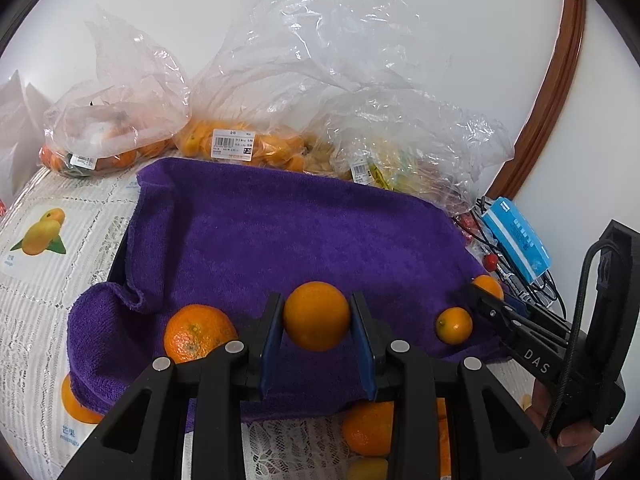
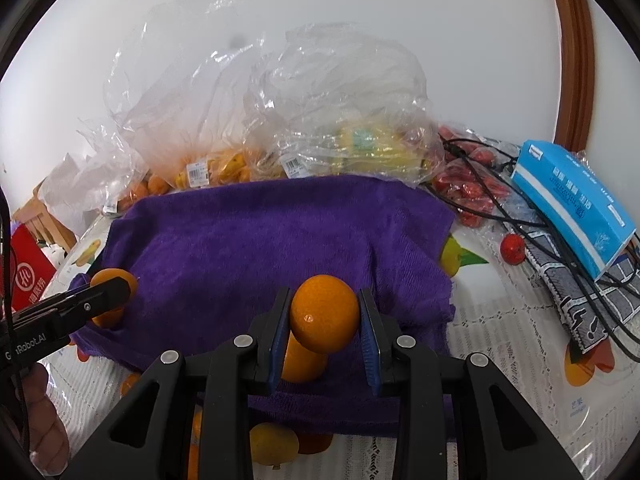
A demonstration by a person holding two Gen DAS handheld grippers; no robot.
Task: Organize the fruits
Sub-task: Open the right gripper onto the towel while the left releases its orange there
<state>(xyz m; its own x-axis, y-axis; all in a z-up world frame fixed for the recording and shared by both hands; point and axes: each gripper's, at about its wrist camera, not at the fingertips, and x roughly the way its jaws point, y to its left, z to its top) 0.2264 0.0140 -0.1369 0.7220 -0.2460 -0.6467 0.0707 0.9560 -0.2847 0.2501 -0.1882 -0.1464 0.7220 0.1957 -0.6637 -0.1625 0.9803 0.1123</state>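
Observation:
My left gripper (image 1: 317, 322) is shut on an orange (image 1: 316, 316), held just above a purple towel (image 1: 280, 232). A larger mandarin (image 1: 198, 332) lies on the towel to its left, a small one (image 1: 453, 325) to its right. My right gripper (image 2: 325, 322) is shut on another orange (image 2: 324, 318) over the towel's (image 2: 260, 236) near edge, with a second orange (image 2: 304, 364) right below it. The right gripper also shows in the left wrist view (image 1: 486, 296), by the towel's right edge. The left gripper shows in the right wrist view (image 2: 108, 290), at the towel's left.
Clear plastic bags of oranges (image 1: 240, 144) and yellow fruit (image 1: 384, 168) stand behind the towel against a white wall. A blue tissue box (image 2: 572, 200), black cables (image 2: 520, 216) and bagged red fruit (image 2: 468, 188) lie at right. A red box (image 2: 24, 276) is at left.

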